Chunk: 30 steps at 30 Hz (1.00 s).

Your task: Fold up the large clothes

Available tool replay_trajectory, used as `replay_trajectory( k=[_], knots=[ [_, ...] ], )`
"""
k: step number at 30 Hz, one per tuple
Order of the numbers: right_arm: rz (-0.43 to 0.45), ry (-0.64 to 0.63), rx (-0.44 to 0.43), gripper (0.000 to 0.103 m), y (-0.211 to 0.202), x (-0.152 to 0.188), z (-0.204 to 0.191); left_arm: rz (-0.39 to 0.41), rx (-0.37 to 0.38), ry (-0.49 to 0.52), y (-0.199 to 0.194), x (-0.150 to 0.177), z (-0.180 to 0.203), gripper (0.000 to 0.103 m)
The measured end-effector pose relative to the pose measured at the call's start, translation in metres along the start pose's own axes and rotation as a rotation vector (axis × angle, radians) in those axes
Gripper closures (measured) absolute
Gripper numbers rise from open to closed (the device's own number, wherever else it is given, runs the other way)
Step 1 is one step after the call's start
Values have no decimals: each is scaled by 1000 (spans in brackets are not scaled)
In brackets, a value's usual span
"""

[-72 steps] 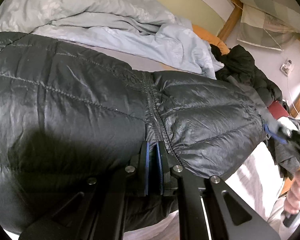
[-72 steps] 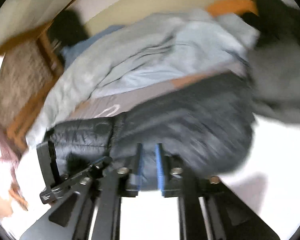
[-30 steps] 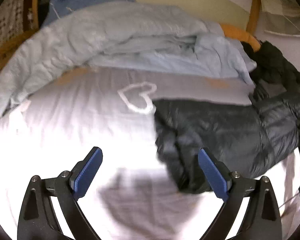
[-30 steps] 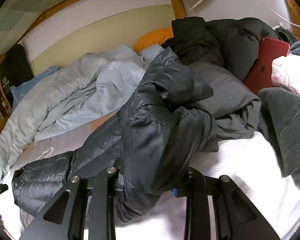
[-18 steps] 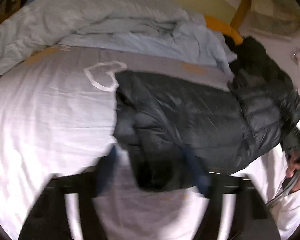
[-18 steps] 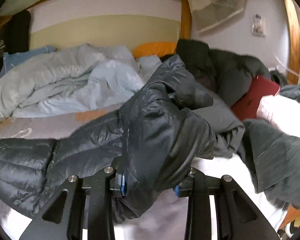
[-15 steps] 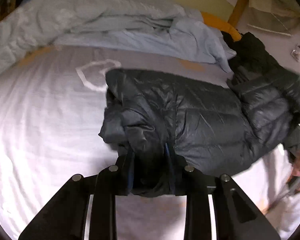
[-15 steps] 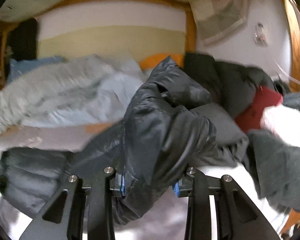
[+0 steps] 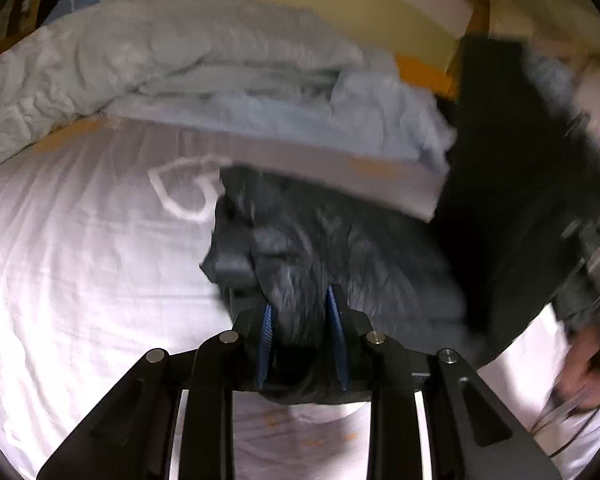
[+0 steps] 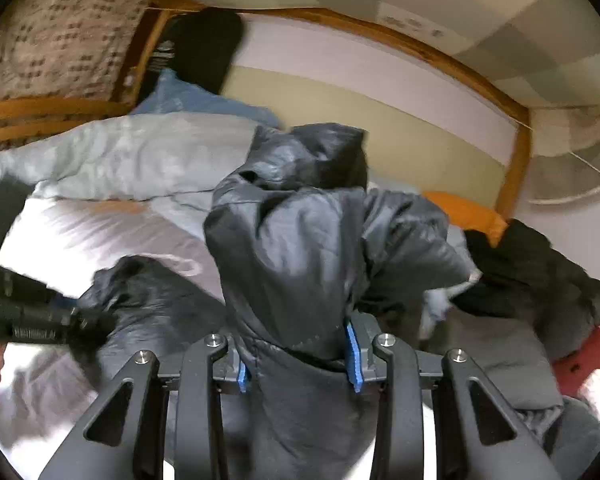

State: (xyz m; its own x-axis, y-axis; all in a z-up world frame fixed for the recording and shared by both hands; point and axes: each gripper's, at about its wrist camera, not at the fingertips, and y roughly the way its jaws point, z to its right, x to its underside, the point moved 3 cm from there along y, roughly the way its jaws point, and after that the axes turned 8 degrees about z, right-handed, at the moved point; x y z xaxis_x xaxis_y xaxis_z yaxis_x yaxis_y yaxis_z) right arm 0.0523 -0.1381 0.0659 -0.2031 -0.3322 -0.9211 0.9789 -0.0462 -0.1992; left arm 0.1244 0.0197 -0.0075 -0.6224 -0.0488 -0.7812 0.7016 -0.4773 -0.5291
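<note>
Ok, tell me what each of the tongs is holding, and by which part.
Both hold the black puffer jacket: left tongs pinch its near edge; right tongs, jaws opening, hold a raised bunched fold.

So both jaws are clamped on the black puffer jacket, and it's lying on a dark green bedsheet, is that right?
Not quite: the bedsheet is white, not dark green, as the left wrist view shows. The rest holds: the left gripper and right gripper each have black puffer jacket between their jaws.

My left hand-held gripper (image 9: 302, 336), open a second ago, now clamps the jacket (image 9: 340, 248); my right hand-held gripper (image 10: 298, 360) lifts its end higher, jaws opening.
</note>
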Motion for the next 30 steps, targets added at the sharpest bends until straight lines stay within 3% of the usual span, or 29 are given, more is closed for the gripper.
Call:
replay_trajectory(
  k=[5, 8, 10, 11, 15, 18, 20, 23, 27, 29, 30],
  knots=[
    [44, -38, -4, 58, -7, 24, -38, 172, 34, 78, -48, -40, 8, 75],
    [66, -142, -16, 45, -8, 35, -61, 248, 27, 111, -68, -55, 15, 68],
    [71, -150, -56, 25, -9, 36, -69, 273, 43, 115, -74, -59, 19, 64],
    [71, -136, -80, 20, -10, 37, -70, 280, 54, 116, -76, -58, 22, 61],
    [62, -92, -160, 17, -18, 43, -68, 263, 60, 137, -70, -50, 29, 59],
    [101, 14, -186, 17, -31, 40, -50, 243, -4, 161, -61, -46, 27, 59],
    [202, 154, -62, 16, -51, 34, -18, 243, -30, 159, -61, -44, 22, 59],
    [260, 335, -19, 15, -68, 26, 25, 246, -4, 130, -65, -45, 13, 59],
    [199, 343, 70, 15, -50, 26, 57, 253, 34, 120, -68, -44, 15, 60],
    [101, 371, -62, 15, -22, 30, 64, 235, 33, 154, -62, -42, 20, 65],
    [11, 400, -195, 18, -2, 36, 66, 232, 16, 171, -60, -41, 23, 68]
  ],
)
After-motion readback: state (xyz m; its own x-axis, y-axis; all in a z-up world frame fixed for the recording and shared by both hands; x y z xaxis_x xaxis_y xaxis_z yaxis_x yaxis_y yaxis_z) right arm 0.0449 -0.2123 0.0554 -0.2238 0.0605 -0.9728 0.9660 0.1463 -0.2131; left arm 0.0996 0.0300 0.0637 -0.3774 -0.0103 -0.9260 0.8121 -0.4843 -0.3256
